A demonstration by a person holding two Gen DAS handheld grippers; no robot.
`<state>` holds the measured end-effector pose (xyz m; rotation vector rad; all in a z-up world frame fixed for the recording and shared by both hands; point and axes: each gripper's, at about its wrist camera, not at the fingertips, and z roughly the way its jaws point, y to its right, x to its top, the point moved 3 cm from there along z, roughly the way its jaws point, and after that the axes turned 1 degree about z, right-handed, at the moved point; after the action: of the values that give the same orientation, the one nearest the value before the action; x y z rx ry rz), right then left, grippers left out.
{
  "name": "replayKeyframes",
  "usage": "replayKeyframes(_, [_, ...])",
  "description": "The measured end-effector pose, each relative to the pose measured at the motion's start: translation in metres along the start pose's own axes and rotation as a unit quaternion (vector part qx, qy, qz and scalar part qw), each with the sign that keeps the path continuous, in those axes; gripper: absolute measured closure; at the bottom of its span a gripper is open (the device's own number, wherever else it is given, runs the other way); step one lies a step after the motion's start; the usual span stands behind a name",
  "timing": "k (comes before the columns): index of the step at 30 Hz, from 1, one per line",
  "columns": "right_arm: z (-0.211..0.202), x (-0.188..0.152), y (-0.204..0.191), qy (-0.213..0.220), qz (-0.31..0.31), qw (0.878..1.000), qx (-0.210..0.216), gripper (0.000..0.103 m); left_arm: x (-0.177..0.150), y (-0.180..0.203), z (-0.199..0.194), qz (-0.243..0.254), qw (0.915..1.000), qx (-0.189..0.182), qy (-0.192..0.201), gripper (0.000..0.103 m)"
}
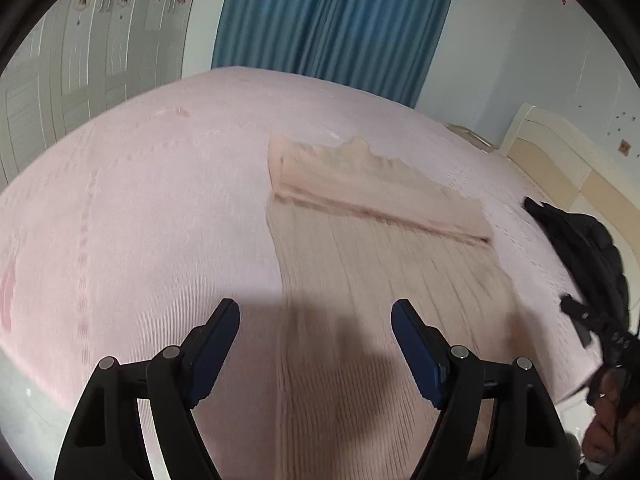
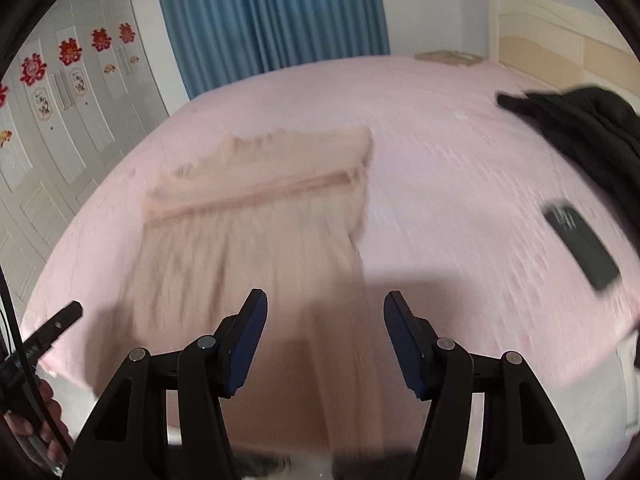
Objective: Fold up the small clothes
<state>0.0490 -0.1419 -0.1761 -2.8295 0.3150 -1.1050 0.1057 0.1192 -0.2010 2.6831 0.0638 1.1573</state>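
Far end already folded over, both my left gripper [image 1: 316, 320] and right gripper [image 2: 325, 312] hover open and empty above the peach garment [image 1: 360, 248], lining up to pinch its near edge on the bed [image 1: 140, 200] next.

Ribbed matt knit garment [image 1: 360, 272]

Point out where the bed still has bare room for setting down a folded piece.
Bare pink bedsheet stretches from the beige ribbed knit garment toward the white wardrobe doors. Another patch lies between garment and black flat phone-like slab. Crowded near the black clothing heap by the cream headboard.
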Motion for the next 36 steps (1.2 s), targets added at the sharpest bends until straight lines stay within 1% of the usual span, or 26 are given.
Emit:
replayKeyframes(3, [0.028,0.047,-0.014,0.017,-0.004,1.0,-0.009,0.042,0.043,-0.002,0.038,0.003,0.9998,0.013,0.017,0.027])
replayKeyframes(5, [0.047,0.078,-0.021,0.028,0.0,1.0,-0.003,0.042,0.069,-0.007,0.067,-0.009,0.9996,0.018,0.019,0.027])
replayKeyframes(6, [0.06,0.095,-0.025,0.028,0.005,1.0,-0.003,0.042,0.079,-0.008,0.078,-0.016,0.9996,0.018,0.017,0.027])
replayKeyframes(8, [0.079,0.118,-0.031,0.028,0.013,0.999,0.006,0.042,0.097,-0.01,0.106,-0.021,0.9998,0.004,0.0,0.027])
replayKeyframes(10, [0.097,0.13,-0.036,0.027,0.011,1.0,0.007,0.042,0.104,-0.01,0.123,-0.018,0.9997,0.019,-0.003,0.027])
replayKeyframes(11, [0.103,0.131,-0.037,0.026,0.006,1.0,0.003,0.042,0.104,-0.013,0.132,-0.018,0.9994,0.031,-0.003,0.027])
replayKeyframes(12, [0.111,0.129,-0.036,0.024,0.003,1.0,-0.002,0.042,0.101,-0.014,0.136,-0.019,0.9993,0.031,-0.004,0.027])
replayKeyframes(14, [0.124,0.114,-0.03,0.021,0.013,1.0,-0.004,0.042,0.09,-0.019,0.144,-0.029,0.9995,0.001,-0.015,0.028])
replayKeyframes(15, [0.132,0.106,-0.025,0.014,0.02,1.0,-0.005,0.042,0.085,-0.021,0.147,-0.029,0.9992,-0.018,-0.021,0.029])
replayKeyframes(16, [0.142,0.097,-0.02,-0.006,0.024,1.0,-0.016,0.042,0.084,-0.022,0.147,-0.031,0.9991,-0.022,-0.02,0.03])
replayKeyframes(18, [0.154,0.092,-0.02,-0.028,0.018,0.999,-0.019,0.045,0.085,-0.024,0.146,-0.033,0.9991,-0.027,-0.007,0.031])
replayKeyframes(19, [0.157,0.092,-0.021,-0.031,0.013,0.999,-0.024,0.045,0.086,-0.025,0.145,-0.039,0.9987,-0.035,0.001,0.031])
replayKeyframes(20, [0.158,0.093,-0.022,-0.028,0.014,0.999,-0.034,0.045,0.089,-0.026,0.144,-0.046,0.9981,-0.041,0.009,0.031])
replayKeyframes(22, [0.156,0.094,-0.024,-0.02,0.029,0.999,-0.026,0.045,0.093,-0.023,0.146,-0.045,0.9977,-0.048,0.019,0.036])
replayKeyframes(24, [0.156,0.095,-0.028,-0.022,0.027,0.999,-0.016,0.045,0.095,-0.014,0.151,-0.024,0.9986,-0.044,0.016,0.039])
replayKeyframes(26, [0.156,0.095,-0.031,-0.021,0.014,0.999,-0.023,0.045,0.095,-0.005,0.157,-0.003,0.9995,-0.03,0.01,0.041])
replayKeyframes(28, [0.158,0.094,-0.029,-0.023,0.009,0.999,-0.035,0.045,0.096,-0.004,0.159,0.001,0.9998,-0.018,0.012,0.041])
replayKeyframes(30, [0.159,0.092,-0.029,-0.03,0.001,0.999,-0.03,0.045,0.098,-0.006,0.16,-0.006,0.9999,-0.011,0.011,0.041])
replayKeyframes(33, [0.16,0.091,-0.026,-0.026,-0.009,0.999,-0.042,0.045,0.1,-0.016,0.162,-0.03,0.9995,-0.005,0.012,0.042])
replayKeyframes(35, [0.163,0.091,-0.023,-0.031,-0.004,0.999,-0.037,0.045,0.1,-0.021,0.166,-0.045,0.9989,-0.012,0.004,0.044])
replayKeyframes(36, [0.165,0.091,-0.022,-0.035,-0.003,0.999,-0.035,0.045,0.1,-0.023,0.167,-0.049,0.9986,-0.018,0.0,0.048])
